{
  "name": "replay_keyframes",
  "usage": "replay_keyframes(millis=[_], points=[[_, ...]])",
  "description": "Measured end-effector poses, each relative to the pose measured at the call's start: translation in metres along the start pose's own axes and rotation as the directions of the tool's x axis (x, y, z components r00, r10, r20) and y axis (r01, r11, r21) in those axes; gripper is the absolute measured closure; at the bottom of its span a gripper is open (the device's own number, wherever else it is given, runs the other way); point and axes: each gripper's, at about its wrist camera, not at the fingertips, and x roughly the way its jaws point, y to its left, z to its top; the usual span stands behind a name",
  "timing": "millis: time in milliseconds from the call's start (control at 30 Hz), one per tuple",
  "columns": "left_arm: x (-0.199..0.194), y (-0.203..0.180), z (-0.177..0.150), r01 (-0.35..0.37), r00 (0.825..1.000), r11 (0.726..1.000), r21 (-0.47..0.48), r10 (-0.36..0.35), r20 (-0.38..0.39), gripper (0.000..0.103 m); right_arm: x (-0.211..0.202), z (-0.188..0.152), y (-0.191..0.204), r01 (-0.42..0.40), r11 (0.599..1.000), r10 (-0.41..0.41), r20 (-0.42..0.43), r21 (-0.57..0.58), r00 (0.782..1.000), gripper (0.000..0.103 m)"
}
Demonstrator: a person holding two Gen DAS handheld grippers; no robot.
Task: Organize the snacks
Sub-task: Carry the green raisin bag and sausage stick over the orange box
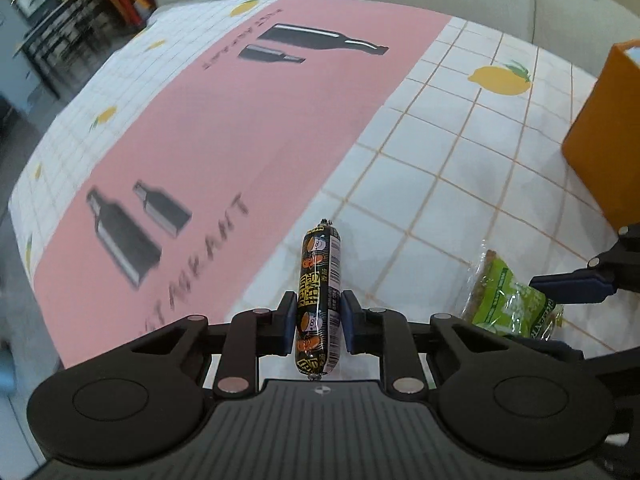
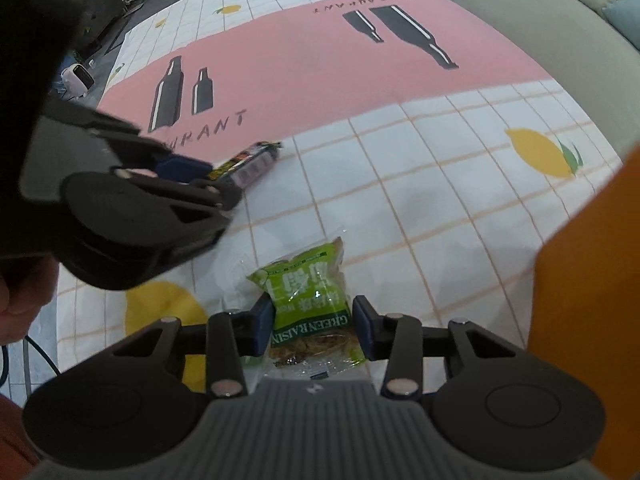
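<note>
Left gripper (image 1: 318, 322) is sitting bottom centre of the left wrist view, its fingers (image 1: 286, 322) closed nearly all the way and pressing on both sides of the sausage stick (image 1: 319, 280), a slim dark tube in glossy printed wrap pointing up the frame, lower half between the pads. Right gripper (image 2: 314, 328) is at bottom centre of the right wrist view, fingers (image 2: 262, 326) partly open and bracketing the raisin packet (image 2: 308, 300); the left pad is touching the wrapper, whether the right pad is pressing I cannot tell. Packet is lying on the table (image 2: 420, 200), on the white checked cloth, lower middle of frame. Orange box (image 2: 592, 320) is filling the right edge, likely the destination. Handling judgement: sausage is looking light, fairly firm, round and slick, so it is liable to pivot or slide; mid-length grip seems best. Packet is looking light, soft and crinkly, contents loose; gripping across the filled green body rather than the clear crimped edge seems safer
</note>
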Motion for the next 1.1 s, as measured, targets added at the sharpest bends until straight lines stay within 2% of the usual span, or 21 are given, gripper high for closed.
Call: replay_keyframes(millis=[267,467,667,900,1000,1100], points=[[-0.071,-0.008,-0.037,0.034,0.994,0.989,-0.146,-0.018,0.108,0.078,-0.053,-0.039,0.014,-0.003,1.000,0.005,0.079,-0.031,0.997,0.064],[-0.130,-0.023,-0.061,0.063,0.983,0.974,-0.218,-0.023,0.182,0.079,-0.106,-0.076,0.020,-0.029,1.000,0.027,0.175,0.011,0.984,0.064],[-0.177,-0.051,-0.081,0.055,0.983,0.962,-0.268,-0.005,0.182,0.079,-0.160,-0.119,0.015,-0.056,0.996,0.035,0.273,0.073,0.961,0.064],[-0.212,-0.089,-0.094,0.124,0.972,0.957,-0.264,-0.064,0.227,0.079,-0.213,-0.159,-0.005,-0.067,0.988,0.013,0.354,0.141,0.935,0.064],[-0.217,-0.108,-0.089,0.148,0.971,0.957,-0.248,-0.093,0.221,0.079,-0.227,-0.168,-0.020,-0.069,0.982,0.001,0.359,0.178,0.933,0.064],[-0.222,-0.127,-0.082,0.187,0.966,0.954,-0.236,-0.135,0.220,0.079,-0.244,-0.177,-0.037,-0.072,0.976,-0.013,0.387,0.205,0.922,0.064]])
